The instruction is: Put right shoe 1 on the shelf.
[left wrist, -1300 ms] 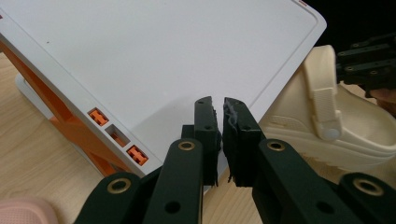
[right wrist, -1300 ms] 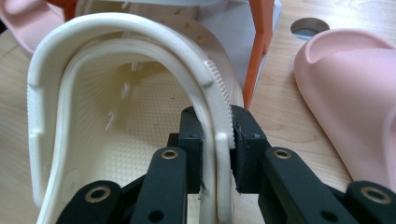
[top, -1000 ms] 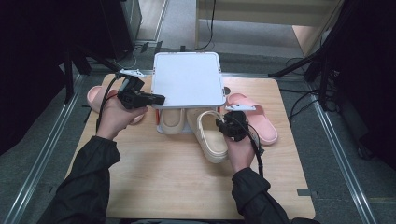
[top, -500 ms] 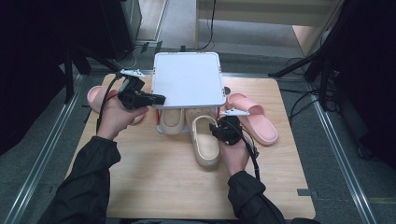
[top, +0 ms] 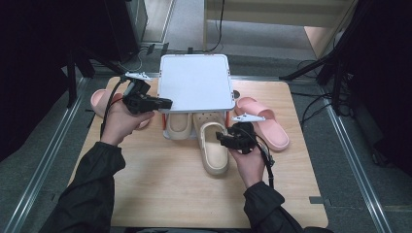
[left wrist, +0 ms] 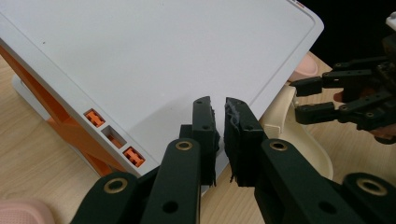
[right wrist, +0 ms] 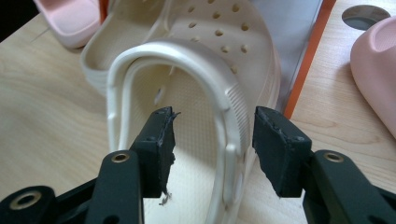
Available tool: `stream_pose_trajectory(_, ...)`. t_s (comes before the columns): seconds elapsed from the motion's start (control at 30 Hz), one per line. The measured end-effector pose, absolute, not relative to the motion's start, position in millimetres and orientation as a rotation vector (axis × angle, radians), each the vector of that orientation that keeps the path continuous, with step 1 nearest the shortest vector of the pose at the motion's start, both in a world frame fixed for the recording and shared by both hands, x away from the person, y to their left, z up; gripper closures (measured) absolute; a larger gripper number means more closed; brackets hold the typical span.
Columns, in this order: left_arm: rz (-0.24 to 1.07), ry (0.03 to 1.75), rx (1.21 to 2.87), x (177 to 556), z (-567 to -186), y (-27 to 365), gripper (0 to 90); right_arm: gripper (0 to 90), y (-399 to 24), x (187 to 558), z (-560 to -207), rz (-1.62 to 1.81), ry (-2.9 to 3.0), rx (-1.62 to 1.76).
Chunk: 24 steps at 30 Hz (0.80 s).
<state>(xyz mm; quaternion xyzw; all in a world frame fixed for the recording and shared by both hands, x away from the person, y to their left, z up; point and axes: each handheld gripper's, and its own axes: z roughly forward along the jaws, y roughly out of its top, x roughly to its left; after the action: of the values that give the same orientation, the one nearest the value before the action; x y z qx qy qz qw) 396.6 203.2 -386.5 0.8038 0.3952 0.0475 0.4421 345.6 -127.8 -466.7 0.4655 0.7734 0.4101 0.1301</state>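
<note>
- Right hand-held gripper (top: 224,140) sits at the heel end of the cream perforated foam clog (top: 214,145), on the light wooden surface (top: 160,189). Its jaws have just been opening; they now stand wide apart, one inside the clog's opening, the other outside, w/ the clog's side wall and heel strap (right wrist: 196,60) between them. Pads (right wrist: 161,135) don't press on the wall, so no grip.
- That clog lies toe toward the small white two-tier rack w/ orange legs (top: 194,82); toe is tucked under the rack's top shelf, heel sticks out toward the person.
- A second cream clog (top: 178,124) lies just beside it to the left, further under the same shelf, approx. parallel.
- Left hand-held gripper (top: 165,103) is at the rack's front-left corner. In the left gripper view its jaws are nearly together, only a thin gap betw. the pads (left wrist: 208,135), tips over the edge of the white shelf top; can't tell whether they pinch the edge or just rest by it.
- Pink foam slide sandal (top: 265,122) lies right of the rack, near the right hand (top: 250,162) but apart from it.
- Another pink slide (top: 100,99) lies at the left edge of the surface, partly hidden behind the left hand (top: 119,124).
</note>
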Motion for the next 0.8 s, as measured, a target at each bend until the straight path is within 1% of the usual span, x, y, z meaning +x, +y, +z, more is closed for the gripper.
stream_pose_trajectory(0.13,0.119,0.981,1.994,396.6,-386.5,203.1,82.3,49.4,-133.2,335.9,-461.7,1.202,2.259,1.317)
stream_pose_trajectory(0.23,0.12,0.982,1.995,396.5,-386.4,202.9,82.3,53.0,-136.7,327.8,-459.1,1.216,2.259,1.3)
stream_pose_trajectory(0.47,0.142,1.003,2.004,395.7,-385.1,200.6,85.0,77.5,-141.7,299.4,-461.4,1.285,2.266,1.225)
stream_pose_trajectory(0.7,0.16,0.998,2.015,394.9,-384.5,199.2,85.0,90.0,-141.7,273.0,-474.8,1.287,2.335,1.205)
stream_pose_trajectory(0.8,0.156,0.998,2.013,395.2,-384.6,199.5,85.1,90.0,-142.4,262.9,-479.8,1.296,2.346,1.194)
